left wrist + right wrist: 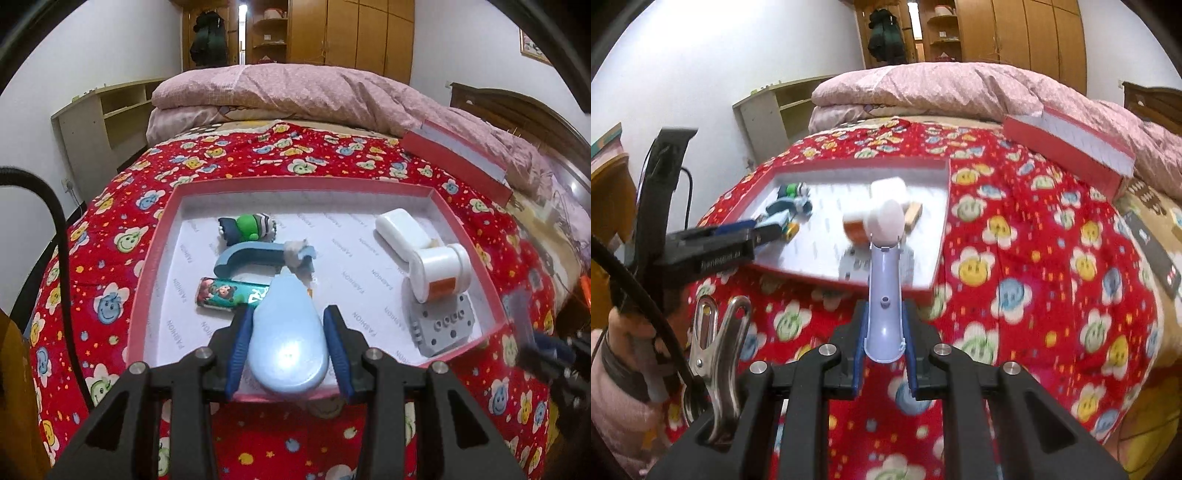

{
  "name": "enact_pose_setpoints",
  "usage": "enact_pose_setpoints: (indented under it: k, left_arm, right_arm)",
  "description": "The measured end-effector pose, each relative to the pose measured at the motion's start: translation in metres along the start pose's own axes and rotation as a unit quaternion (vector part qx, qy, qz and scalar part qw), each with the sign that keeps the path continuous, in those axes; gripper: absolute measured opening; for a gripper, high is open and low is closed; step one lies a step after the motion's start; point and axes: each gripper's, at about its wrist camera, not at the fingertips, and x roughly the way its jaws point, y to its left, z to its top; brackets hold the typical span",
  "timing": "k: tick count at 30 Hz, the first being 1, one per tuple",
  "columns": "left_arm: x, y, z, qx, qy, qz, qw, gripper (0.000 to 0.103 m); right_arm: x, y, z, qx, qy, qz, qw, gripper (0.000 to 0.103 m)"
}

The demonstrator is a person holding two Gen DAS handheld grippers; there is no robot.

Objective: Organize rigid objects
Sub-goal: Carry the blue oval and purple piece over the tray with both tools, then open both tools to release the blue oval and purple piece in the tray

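Now both grippers carry parts near the red tray (155, 236).

My left gripper (288, 341) pinches a glossy blue teardrop piece (286, 347) over the tray's near edge; my right gripper (884, 338) clamps a lilac chute (884, 295). Light, stiff, probably slippery: I'd hold the flanks.

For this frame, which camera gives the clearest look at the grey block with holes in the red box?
The left wrist view: the grey block with holes lies sharp and unobstructed at the box's near right corner. In the right wrist view it is only a motion-blurred grey patch, partly behind the lavender piece held by the right hand-held gripper.
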Motion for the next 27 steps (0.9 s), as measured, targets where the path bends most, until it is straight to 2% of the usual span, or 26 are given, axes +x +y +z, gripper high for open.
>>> enact_pose_setpoints:
  k: [3, 9, 15, 21, 27]
  left_arm:
    - [0.007, 0.001, -0.001, -0.005, 0.009, -0.002, 0.9999, 0.042]
    - [0.008, -0.001, -0.002, 0.007, 0.000, 0.003, 1.0000, 0.042]
    - [0.009, -0.005, -0.002, 0.022, -0.005, 0.008, 0.9997, 0.042]
    - [0.009, -0.001, -0.001, 0.011, -0.003, -0.003, 0.9999, 0.042]
    - [0.009, -0.004, -0.002, 0.019, -0.009, 0.008, 0.9998, 0.042]
  right_arm:
    - [0.008, 0.000, 0.014, -0.004, -0.003, -0.003, 1.000, 0.018]
    - [0.027, -0.003, 0.041, -0.005, -0.008, -0.009, 1.000, 0.018]
    - [0.047, -0.008, 0.060, -0.003, -0.005, -0.017, 1.000, 0.018]
    - [0.067, -0.013, 0.074, 0.002, -0.003, -0.021, 1.000, 0.018]
    - [0.084, -0.014, 0.087, -0.001, 0.003, -0.015, 1.000, 0.018]
